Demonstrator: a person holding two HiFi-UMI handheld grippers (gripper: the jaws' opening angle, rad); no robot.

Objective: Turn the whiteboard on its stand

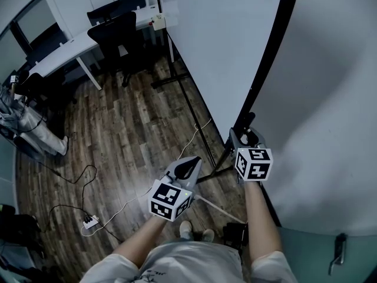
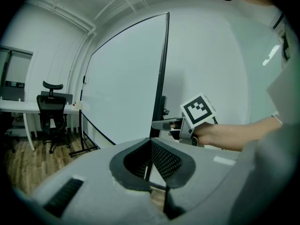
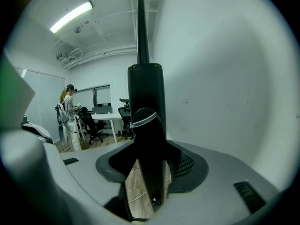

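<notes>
1. The whiteboard (image 1: 224, 52) stands upright on its black stand (image 1: 197, 128) on the wood floor (image 1: 118, 140). In the head view it runs from the top of the picture down to the right gripper.
2. The right gripper (image 1: 248, 135) is at the board's near vertical edge. In the right gripper view its jaws are clamped on either side of the black frame post (image 3: 145, 93), at a round black fitting.
3. The left gripper (image 1: 188, 165) is held free, near the right one and apart from the board. In the left gripper view its jaws are together at the tips with nothing between them.
4. A white desk (image 1: 65, 49) and a black office chair (image 1: 118, 34) stand behind the board. A power strip (image 1: 90, 221) and its cables lie on the floor.
</notes>
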